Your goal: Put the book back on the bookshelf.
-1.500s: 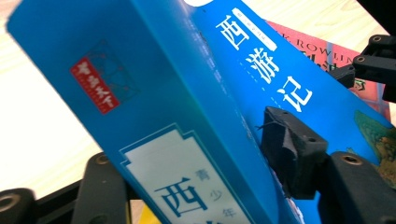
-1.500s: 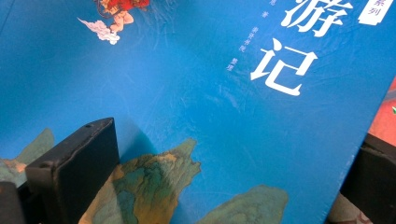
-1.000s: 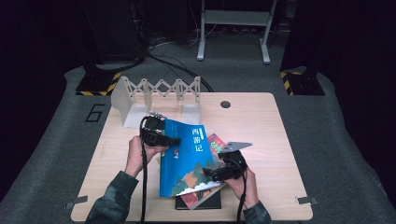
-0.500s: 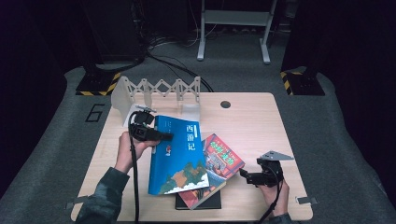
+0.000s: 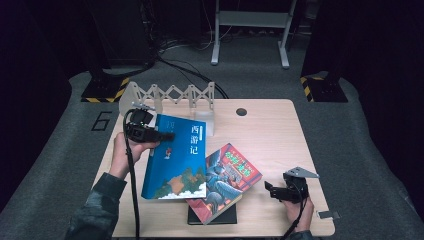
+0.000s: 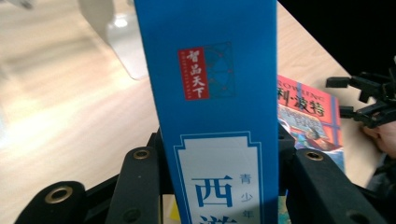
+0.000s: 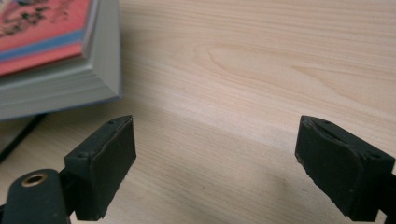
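A black object (image 5: 212,216) is lying under the book stack at the near edge of the table (image 5: 270,130), and I cannot make out what it is, since only its edge is showing. The lower part of the red book (image 5: 230,175) is being covered by the blue book (image 5: 175,160), and in the left gripper view the blue book's spine is running out of the bottom of the picture, so its title is being cut off. My left gripper (image 5: 167,136) is clamping the blue book at its upper left, near the spine; in the left gripper view both jaws are pressing against the two faces of the book, with the spine standing between them. The blue book is tilting up at my end while its lower end is resting on the red book. My right gripper (image 7: 215,163) is holding nothing: its jaws are standing wide apart over bare wood, with the grey page edges of the red book lying just beyond the jaw on the left of the right gripper view, apart from it. In the high view this gripper is sitting near the table's right near corner, well apart from the books. A white folding book rack (image 5: 170,97) is standing at the far left of the table, just beyond the blue book's top edge; whether the two are touching I cannot tell.
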A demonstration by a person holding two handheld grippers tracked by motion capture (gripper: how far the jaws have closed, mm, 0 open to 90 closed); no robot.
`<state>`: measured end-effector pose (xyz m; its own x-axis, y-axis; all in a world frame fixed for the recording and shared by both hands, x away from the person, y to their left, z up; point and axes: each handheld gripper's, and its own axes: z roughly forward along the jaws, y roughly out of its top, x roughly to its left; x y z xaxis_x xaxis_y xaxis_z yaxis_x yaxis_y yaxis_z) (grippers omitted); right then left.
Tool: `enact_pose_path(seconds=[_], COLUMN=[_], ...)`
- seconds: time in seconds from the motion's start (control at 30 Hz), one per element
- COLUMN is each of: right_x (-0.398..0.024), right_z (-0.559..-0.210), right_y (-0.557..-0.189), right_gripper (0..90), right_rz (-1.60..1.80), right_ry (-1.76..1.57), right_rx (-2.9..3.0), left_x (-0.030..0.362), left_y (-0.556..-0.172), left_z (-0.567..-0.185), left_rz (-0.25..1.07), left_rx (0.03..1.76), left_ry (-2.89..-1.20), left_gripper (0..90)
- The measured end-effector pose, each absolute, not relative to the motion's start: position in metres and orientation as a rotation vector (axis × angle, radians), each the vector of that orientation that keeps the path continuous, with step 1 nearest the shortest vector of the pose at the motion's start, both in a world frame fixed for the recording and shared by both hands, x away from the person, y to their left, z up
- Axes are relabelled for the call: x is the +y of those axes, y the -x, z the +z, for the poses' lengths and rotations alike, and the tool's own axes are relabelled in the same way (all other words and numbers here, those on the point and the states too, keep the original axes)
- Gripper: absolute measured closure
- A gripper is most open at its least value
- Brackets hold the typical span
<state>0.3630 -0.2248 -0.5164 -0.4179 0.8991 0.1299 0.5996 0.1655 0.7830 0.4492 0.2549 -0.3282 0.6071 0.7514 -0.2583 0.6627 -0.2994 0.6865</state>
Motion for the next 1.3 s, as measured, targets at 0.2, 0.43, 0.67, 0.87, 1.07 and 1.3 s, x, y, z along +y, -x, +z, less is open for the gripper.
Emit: enact_pose_path(seconds=[0.2, 0.43, 0.67, 0.87, 1.07, 1.3], right_x=[-0.229, -0.23, -0.231, -0.226, -0.225, -0.221], right_z=[-0.526, -0.527, -0.527, -0.528, -0.528, -0.528], right_y=[-0.368, -0.367, -0.366, -0.367, -0.367, -0.367], right_gripper=[11.7, 12.1, 12.8, 12.8, 12.3, 11.8], right_rz=[1.091, 1.098, 1.103, 1.061, 1.052, 1.001], right_ry=[-1.455, -1.458, -1.448, -1.436, -1.434, -1.401], right_rx=[2.115, 2.102, 2.093, 2.113, 2.109, 2.121], left_x=[0.266, 0.284, 0.294, 0.315, 0.324, 0.336], left_y=[-0.442, -0.436, -0.438, -0.446, -0.458, -0.468], left_z=[-0.305, -0.276, -0.27, -0.275, -0.277, -0.276], left_rz=[0.271, 0.41, 0.61, 0.649, 0.713, 0.765], left_rx=[1.11, 1.123, 1.191, 1.254, 1.304, 1.347], left_ry=[-2.0, -2.001, -2.039, -1.984, -1.975, -1.924], left_gripper=[61.1, 61.4, 61.7, 61.6, 61.5, 61.6])
